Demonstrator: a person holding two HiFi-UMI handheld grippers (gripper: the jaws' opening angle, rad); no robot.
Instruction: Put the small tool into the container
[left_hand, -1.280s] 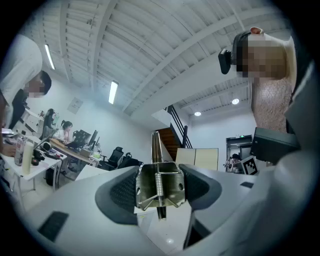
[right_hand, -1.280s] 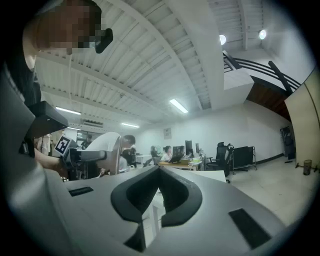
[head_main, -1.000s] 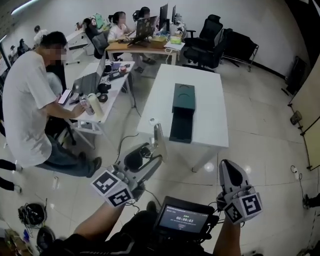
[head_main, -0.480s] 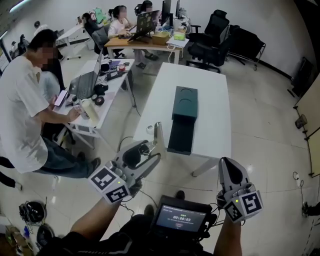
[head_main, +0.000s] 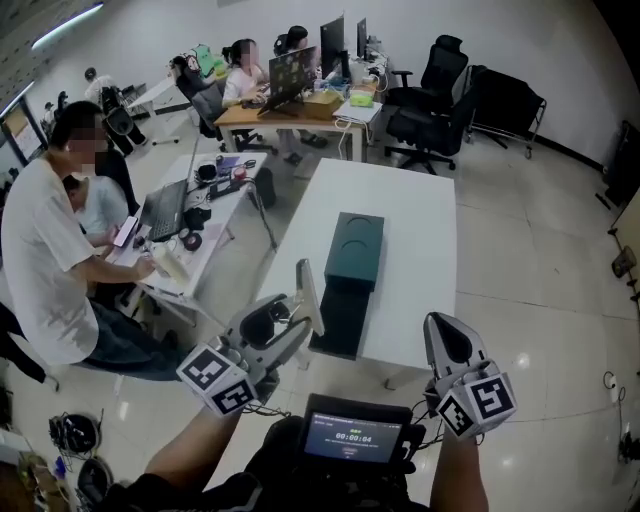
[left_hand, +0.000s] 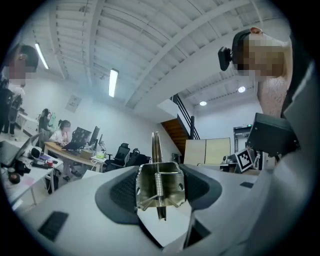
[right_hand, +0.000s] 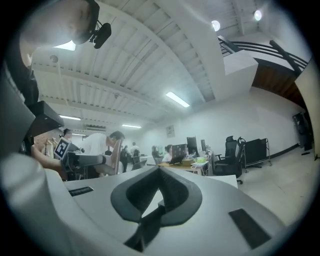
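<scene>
My left gripper (head_main: 298, 318) is shut on a small metal tool (head_main: 306, 290), a spring clip with a thin flat blade that stands upright between the jaws. In the left gripper view the tool (left_hand: 159, 186) fills the gap of the left gripper (left_hand: 160, 192). The container is a dark green box (head_main: 352, 250) with a black part lying open at its near end, on a white table (head_main: 420, 220) ahead of both grippers. My right gripper (head_main: 446, 345) is shut and holds nothing; in the right gripper view the right gripper (right_hand: 160, 169) has its pads meeting at the tip.
A desk (head_main: 185, 235) with laptops and clutter stands left of the table, with a seated person (head_main: 55, 260) at it. More people work at a far desk (head_main: 285, 95). Black office chairs (head_main: 430, 95) stand beyond the table. A small screen (head_main: 352, 440) hangs at my chest.
The white table and green box have come closer and now sit lower in the head view. Both grippers keep their pose, the left one still holding the tool.
</scene>
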